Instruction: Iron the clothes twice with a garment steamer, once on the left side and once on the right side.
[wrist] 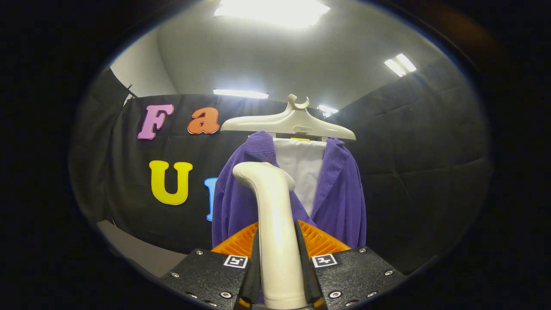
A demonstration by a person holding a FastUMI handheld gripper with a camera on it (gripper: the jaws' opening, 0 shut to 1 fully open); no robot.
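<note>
A purple corduroy jacket (340, 193) hangs open on a pale hanger (289, 122), with a white board (301, 168) showing between its two front panels. The cream handle of the garment steamer (275, 232) stands upright between my fingers, and my gripper (277, 245) is shut on it. The steamer's head bends toward the jacket's left front panel (236, 193), just below the collar. I cannot tell whether the head touches the cloth. The steamer hides the lower middle of the jacket.
Black cloth walls (422, 172) close in the booth behind and to the right of the jacket. A pale floor or ledge (142, 254) runs along the left wall's foot. Bright ceiling lights (271, 10) shine overhead.
</note>
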